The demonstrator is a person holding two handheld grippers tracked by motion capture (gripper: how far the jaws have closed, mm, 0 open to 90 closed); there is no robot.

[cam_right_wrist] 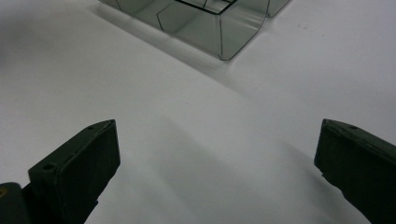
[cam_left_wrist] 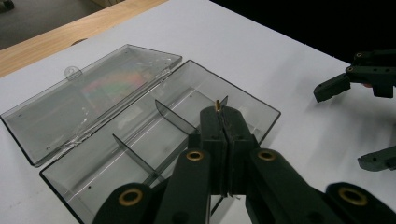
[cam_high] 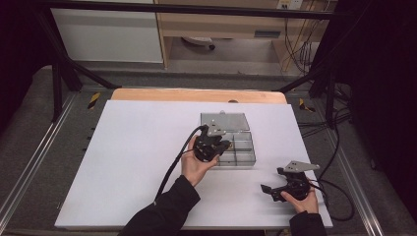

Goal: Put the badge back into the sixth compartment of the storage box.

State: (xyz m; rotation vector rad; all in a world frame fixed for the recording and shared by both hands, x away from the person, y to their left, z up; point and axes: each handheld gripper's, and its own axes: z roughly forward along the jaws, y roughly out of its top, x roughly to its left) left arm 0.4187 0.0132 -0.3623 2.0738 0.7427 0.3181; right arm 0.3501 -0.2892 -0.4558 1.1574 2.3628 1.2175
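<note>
Pinching a tiny brass part [cam_left_wrist: 217,106], the left hand-held gripper [cam_left_wrist: 223,112] hovers over the open compartment box [cam_left_wrist: 140,135] for dropping; right hand-held gripper [cam_right_wrist: 217,158] gapes empty.

High view is looking forward and down from above the near edge of the white table [cam_high: 137,162], taking in the whole compartment box [cam_high: 243,147] from well off. Left gripper view is riding close over that box [cam_left_wrist: 140,140], facing along its dividers. Right gripper view is sitting low beside the box, facing one corner [cam_right_wrist: 224,42]. All three are sharing the box.
</note>
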